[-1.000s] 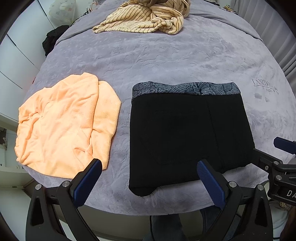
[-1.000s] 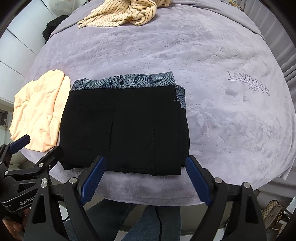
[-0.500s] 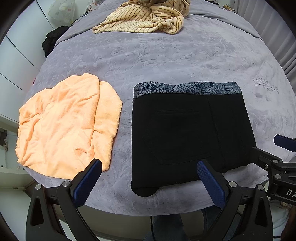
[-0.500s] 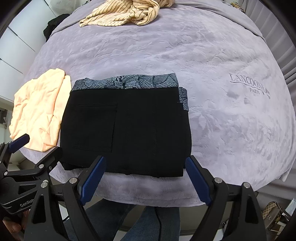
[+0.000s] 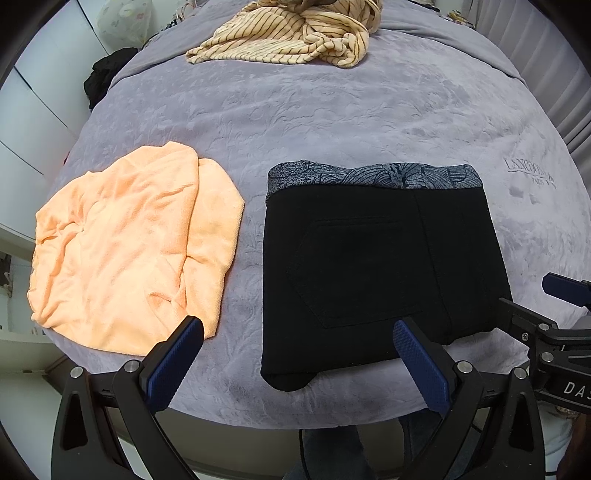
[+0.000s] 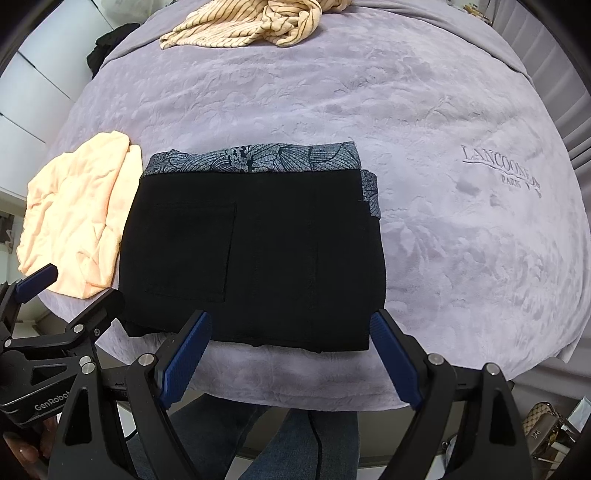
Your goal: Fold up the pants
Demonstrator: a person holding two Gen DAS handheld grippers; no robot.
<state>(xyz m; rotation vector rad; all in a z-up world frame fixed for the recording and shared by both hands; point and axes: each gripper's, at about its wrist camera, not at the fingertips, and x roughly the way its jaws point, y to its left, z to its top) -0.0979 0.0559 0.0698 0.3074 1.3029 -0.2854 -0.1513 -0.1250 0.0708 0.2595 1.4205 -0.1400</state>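
Note:
The black pants (image 5: 373, 266) lie folded into a flat rectangle near the front edge of the bed, with a grey leaf-patterned band along their far edge; they also show in the right wrist view (image 6: 255, 251). My left gripper (image 5: 299, 354) is open and empty, held just in front of the pants' near left corner. My right gripper (image 6: 290, 350) is open and empty, held at the pants' near edge. Each gripper shows at the side of the other's view.
A folded orange towel (image 5: 129, 251) lies left of the pants. A striped beige garment (image 5: 291, 33) is bunched at the far end of the grey bedspread (image 5: 332, 110). The bed's front edge runs just under both grippers. White cabinets stand at the left.
Both grippers have drawn back slightly from the bed; the pants sit a little farther off in both views. The pants and towel have not moved.

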